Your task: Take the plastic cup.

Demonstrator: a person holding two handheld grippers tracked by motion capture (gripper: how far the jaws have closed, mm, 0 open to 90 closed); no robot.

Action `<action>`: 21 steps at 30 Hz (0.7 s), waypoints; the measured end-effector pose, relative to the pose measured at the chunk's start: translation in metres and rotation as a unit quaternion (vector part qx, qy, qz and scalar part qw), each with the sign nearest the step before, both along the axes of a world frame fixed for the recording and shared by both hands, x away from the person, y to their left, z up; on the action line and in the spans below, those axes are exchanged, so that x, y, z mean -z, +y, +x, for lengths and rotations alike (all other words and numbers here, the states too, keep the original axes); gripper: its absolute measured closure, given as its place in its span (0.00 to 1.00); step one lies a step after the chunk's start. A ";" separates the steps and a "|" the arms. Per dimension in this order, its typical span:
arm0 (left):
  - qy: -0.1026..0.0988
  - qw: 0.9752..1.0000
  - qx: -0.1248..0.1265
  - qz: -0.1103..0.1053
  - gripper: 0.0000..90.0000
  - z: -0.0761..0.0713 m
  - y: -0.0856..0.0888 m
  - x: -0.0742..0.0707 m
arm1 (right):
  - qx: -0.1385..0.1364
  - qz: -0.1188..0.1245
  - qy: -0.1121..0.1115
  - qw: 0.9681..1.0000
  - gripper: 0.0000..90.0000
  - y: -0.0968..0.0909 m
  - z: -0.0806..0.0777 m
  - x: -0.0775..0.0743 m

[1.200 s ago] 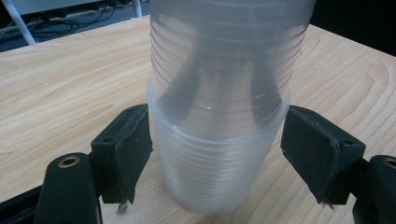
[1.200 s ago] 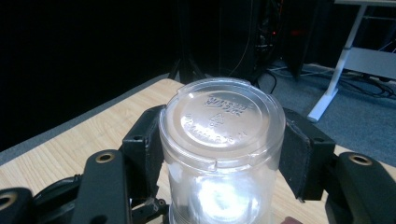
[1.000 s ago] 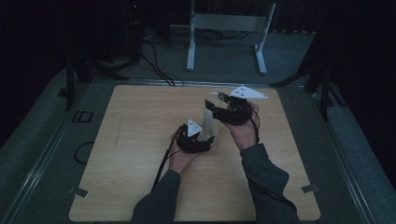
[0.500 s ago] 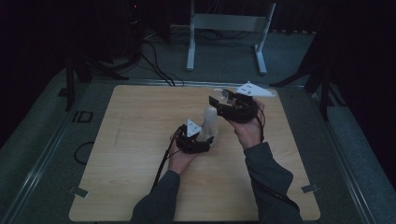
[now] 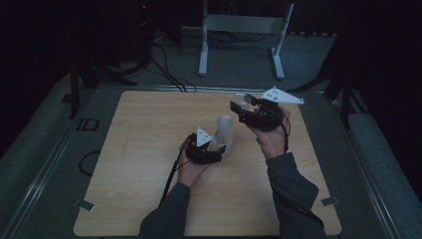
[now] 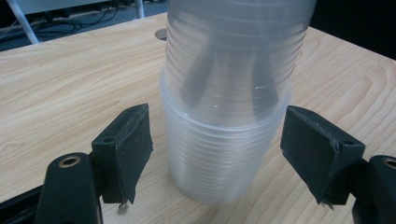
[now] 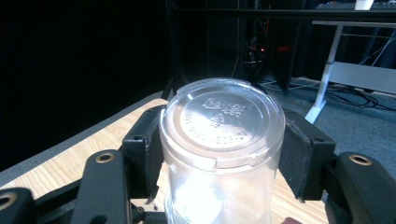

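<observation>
the left gripper (image 6: pixel 215 154) has just opened off the cup stack (image 6: pixel 229 107), while the right gripper (image 7: pixel 219 144) lifts one clear cup (image 7: pixel 219 149) clamped free toward the table's (image 5: pixel 149 149) far edge.

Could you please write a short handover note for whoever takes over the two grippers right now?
Left gripper: jaws have just been opening; the stack of clear cups stands between them on the table, pads apart from it.
Right gripper: shut on one clear cup, held up off the table, beyond and to the right of the stack.
Done: one cup appears to be separated from the stack.
Left: probably set that cup down, then grip the stack again for the next one.
</observation>
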State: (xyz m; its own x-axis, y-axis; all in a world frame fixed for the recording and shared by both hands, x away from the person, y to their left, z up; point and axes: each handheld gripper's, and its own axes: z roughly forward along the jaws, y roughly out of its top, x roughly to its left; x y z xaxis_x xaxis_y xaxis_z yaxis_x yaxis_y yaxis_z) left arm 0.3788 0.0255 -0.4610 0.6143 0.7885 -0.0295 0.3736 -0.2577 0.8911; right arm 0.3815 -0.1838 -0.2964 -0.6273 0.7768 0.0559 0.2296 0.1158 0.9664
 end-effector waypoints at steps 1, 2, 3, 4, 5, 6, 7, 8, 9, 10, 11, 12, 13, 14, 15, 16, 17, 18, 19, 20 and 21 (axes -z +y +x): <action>0.000 1.000 -0.002 -0.001 0.22 0.000 0.001 0.000 | 0.001 0.000 -0.001 1.000 0.43 -0.001 0.000 0.000; 0.002 1.000 -0.001 -0.003 0.21 0.000 0.002 0.000 | 0.003 0.000 0.000 1.000 0.43 -0.003 0.000 0.000; 0.002 1.000 -0.003 -0.003 0.21 0.000 0.002 0.000 | 0.004 0.000 0.000 1.000 0.43 -0.004 0.000 0.000; 0.002 1.000 -0.003 -0.001 0.20 -0.001 0.003 0.000 | 0.006 0.002 0.000 1.000 0.43 -0.006 -0.001 0.000; 0.003 1.000 -0.001 -0.004 0.20 -0.001 0.003 0.000 | 0.007 0.004 0.000 1.000 0.43 -0.008 -0.001 0.001; 0.003 1.000 -0.002 -0.004 0.20 -0.002 0.004 0.000 | 0.009 0.005 0.000 1.000 0.43 -0.009 -0.001 0.001; 0.003 1.000 -0.001 -0.003 0.20 -0.003 0.004 0.000 | 0.011 0.006 0.001 1.000 0.43 -0.011 -0.001 0.002; 0.002 1.000 0.000 -0.004 0.20 -0.003 0.005 0.000 | 0.013 0.006 0.002 1.000 0.43 -0.013 -0.001 0.002; 0.002 1.000 0.001 -0.005 0.20 -0.004 0.006 0.000 | 0.015 0.006 0.003 1.000 0.43 -0.014 -0.001 0.003; 0.003 1.000 0.002 -0.005 0.20 -0.005 0.007 0.000 | 0.016 0.006 0.004 1.000 0.43 -0.016 -0.001 0.003; 0.003 1.000 0.004 -0.008 0.20 -0.005 0.008 0.000 | 0.018 0.006 0.005 1.000 0.43 -0.017 -0.001 0.004; 0.005 1.000 0.005 -0.012 0.21 -0.006 0.008 0.000 | 0.020 0.006 0.004 1.000 0.43 -0.019 -0.001 0.004; 0.005 1.000 0.006 -0.013 0.21 -0.007 0.009 0.000 | 0.021 0.006 0.006 1.000 0.43 -0.020 -0.001 0.005; 0.005 1.000 0.007 -0.013 0.21 -0.008 0.010 0.000 | 0.023 0.005 0.006 1.000 0.43 -0.022 -0.001 0.005; 0.005 1.000 0.008 -0.015 0.22 -0.009 0.011 -0.001 | 0.025 0.005 0.007 1.000 0.43 -0.024 -0.001 0.006; 0.004 1.000 0.009 -0.014 0.22 -0.010 0.011 -0.001 | 0.027 0.006 0.008 1.000 0.43 -0.025 -0.001 0.006; 0.003 1.000 0.010 -0.013 0.23 -0.011 0.012 -0.001 | 0.029 0.005 0.009 1.000 0.43 -0.027 -0.001 0.007; 0.002 1.000 0.012 -0.013 0.23 -0.011 0.012 -0.001 | 0.030 0.005 0.010 0.999 0.43 -0.028 -0.001 0.007; 0.002 1.000 0.012 -0.014 0.24 -0.012 0.013 -0.001 | 0.032 0.005 0.010 0.999 0.43 -0.030 -0.001 0.008; 0.002 1.000 0.011 -0.013 0.24 -0.012 0.013 -0.001 | 0.033 0.005 0.011 0.999 0.43 -0.031 -0.001 0.009; 0.002 1.000 0.012 -0.015 0.24 -0.013 0.013 -0.001 | 0.035 0.004 0.011 0.999 0.43 -0.033 -0.001 0.010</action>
